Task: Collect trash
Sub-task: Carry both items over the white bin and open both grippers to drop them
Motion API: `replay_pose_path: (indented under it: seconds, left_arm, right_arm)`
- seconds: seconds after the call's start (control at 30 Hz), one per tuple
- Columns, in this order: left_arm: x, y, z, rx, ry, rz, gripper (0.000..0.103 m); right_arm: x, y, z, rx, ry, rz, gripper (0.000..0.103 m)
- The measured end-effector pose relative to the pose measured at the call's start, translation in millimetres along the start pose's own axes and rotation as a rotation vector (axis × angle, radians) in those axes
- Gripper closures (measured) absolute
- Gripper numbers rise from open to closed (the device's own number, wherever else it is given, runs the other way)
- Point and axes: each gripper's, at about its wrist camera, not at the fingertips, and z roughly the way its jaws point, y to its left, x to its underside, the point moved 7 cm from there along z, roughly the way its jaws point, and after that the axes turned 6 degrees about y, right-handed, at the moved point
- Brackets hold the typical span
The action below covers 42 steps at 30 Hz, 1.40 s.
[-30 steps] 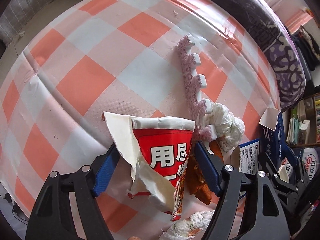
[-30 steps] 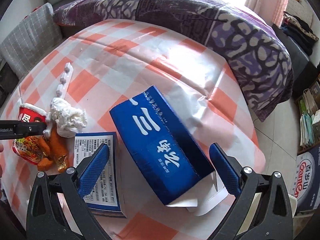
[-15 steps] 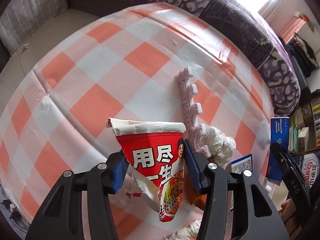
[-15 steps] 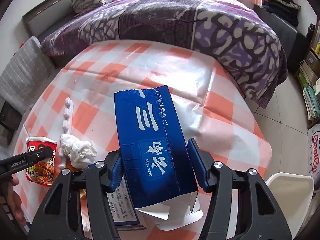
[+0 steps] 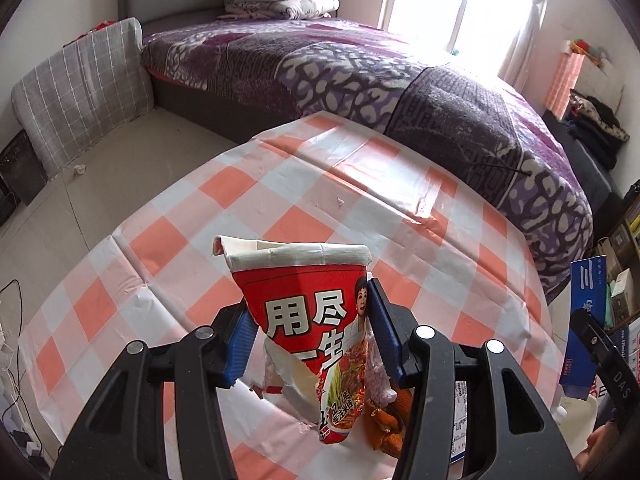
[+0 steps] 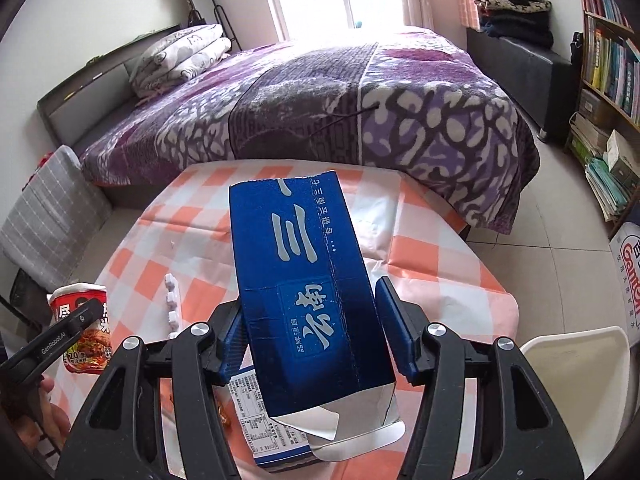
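Two pieces of trash were off the table (image 5: 280,184), one in each gripper. The left gripper (image 5: 310,330) had its blue jaws clamped on the sides of a torn red noodle cup (image 5: 312,316), held above the table's near edge with its ragged bottom hanging down. The right gripper (image 6: 310,328) had its jaws pressed against both sides of a blue carton (image 6: 304,292), held above the table with its open flaps toward the camera.

Below the cup, at the near edge of the table, lay orange scraps (image 5: 390,424) and part of a pale pink foam strip (image 5: 378,376), both largely hidden by the cup and the gripper fingers. A second flattened box (image 6: 256,412) with a printed label lay on the table under the carton, mostly covered by it. A white notched strip (image 6: 171,308) lay on the table left of the carton. Beyond the table stood a bed (image 6: 360,112) with a purple blanket. A white chair (image 6: 576,376) stood at the table's right.
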Motion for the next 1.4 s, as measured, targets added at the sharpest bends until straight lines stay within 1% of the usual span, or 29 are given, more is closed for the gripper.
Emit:
replay_pose_path:
  seconds: [0.13,0.27,0.5,0.73,0.97,1.13,1.4]
  left_arm:
    - [2,-10,-6,-0.002,-0.028,0.021,0.051]
    - [6,-22,-9,0.013,-0.026,0.041,0.051]
    - [15,-46,-13,0.058,-0.006,0.066,0.051]
    - [23,-76,-23,0.093,-0.017,0.12,0.051]
    - [36,-105,-31,0.124,-0.017,0.174,0.051]
    - [45,-126,-35,0.145,-0.014,0.212,0.051]
    - [63,-157,-39,0.182,0.0,0.269,0.051]
  right_arm:
    - [1,-4,-10,0.007,-0.028,0.027,0.047]
    - [4,-11,-21,0.02,-0.05,0.052,0.047]
    - [12,-31,-35,0.058,-0.055,0.085,0.047]
    - [18,-57,-48,0.081,-0.056,0.138,0.047]
    - [25,-86,-60,0.107,-0.054,0.194,0.047]
    - [31,-113,-69,0.131,-0.052,0.261,0.047]
    - [42,-160,-88,0.193,-0.057,0.377,0.047]
